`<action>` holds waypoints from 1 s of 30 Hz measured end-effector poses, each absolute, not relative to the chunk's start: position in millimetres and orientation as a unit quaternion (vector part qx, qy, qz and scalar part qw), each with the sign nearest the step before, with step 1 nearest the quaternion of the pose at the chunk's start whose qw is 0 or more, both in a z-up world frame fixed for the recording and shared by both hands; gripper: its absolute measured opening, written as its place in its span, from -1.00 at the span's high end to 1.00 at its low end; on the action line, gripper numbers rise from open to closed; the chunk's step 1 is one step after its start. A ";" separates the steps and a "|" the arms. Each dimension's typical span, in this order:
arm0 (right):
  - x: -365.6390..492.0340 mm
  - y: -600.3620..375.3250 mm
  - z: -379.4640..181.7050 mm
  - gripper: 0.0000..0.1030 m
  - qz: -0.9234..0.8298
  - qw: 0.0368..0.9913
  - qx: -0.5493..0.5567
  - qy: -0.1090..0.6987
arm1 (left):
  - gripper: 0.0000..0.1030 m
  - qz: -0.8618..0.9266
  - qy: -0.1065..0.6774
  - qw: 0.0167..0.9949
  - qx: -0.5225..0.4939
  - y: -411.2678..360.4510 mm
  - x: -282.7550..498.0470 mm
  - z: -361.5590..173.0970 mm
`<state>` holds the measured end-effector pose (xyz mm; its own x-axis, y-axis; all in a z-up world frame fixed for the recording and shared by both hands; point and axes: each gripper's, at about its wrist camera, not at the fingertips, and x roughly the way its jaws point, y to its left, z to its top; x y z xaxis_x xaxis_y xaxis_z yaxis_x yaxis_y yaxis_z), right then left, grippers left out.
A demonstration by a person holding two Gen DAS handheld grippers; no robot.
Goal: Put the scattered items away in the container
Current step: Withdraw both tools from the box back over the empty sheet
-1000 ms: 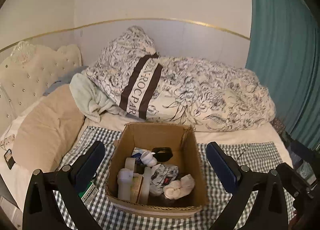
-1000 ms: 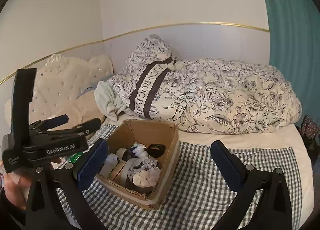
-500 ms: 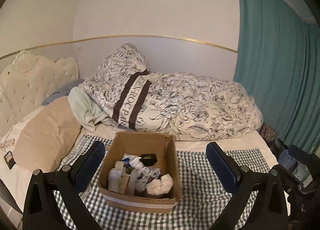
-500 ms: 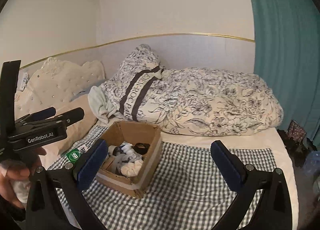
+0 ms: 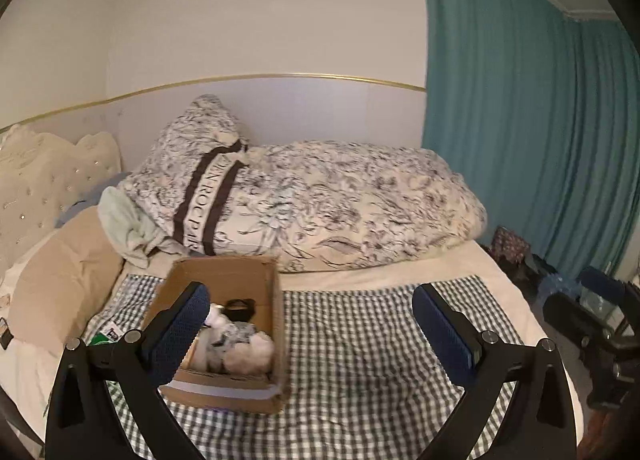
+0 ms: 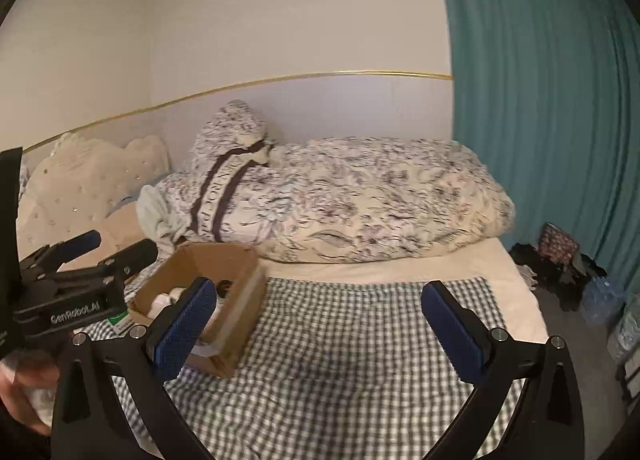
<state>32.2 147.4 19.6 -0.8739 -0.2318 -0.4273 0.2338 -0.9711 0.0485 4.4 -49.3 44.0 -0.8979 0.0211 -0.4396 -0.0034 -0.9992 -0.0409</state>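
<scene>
A brown cardboard box sits on the checkered cloth on the bed; it also shows in the right wrist view. Inside lie a white sock ball, a black ring and several small items. My left gripper is open and empty, held back from the box and above the cloth. My right gripper is open and empty, to the right of the box. The left gripper's body shows at the left of the right wrist view.
A floral duvet and pillow are piled behind the box. A beige pillow and tufted headboard are at left. A green-and-white packet lies left of the box. Teal curtain and floor clutter are right.
Both grippers have pulled back and up from the box, which now looks smaller and further left. Both stayed open and empty.
</scene>
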 end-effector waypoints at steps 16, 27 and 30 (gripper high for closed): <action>43.0 217.2 7.0 -1.00 -0.971 0.072 0.227 -0.023 | -1.00 0.973 -0.005 0.026 -0.228 1.6 16.6 30.1; 37.6 214.6 -4.9 -1.00 -0.967 0.081 0.242 -0.015 | -1.00 0.972 -0.017 0.028 -0.233 -5.7 12.8 25.9; 35.4 213.8 -8.3 -1.00 -0.966 0.082 0.245 -0.014 | -1.00 0.971 -0.018 0.025 -0.236 -6.3 11.9 24.1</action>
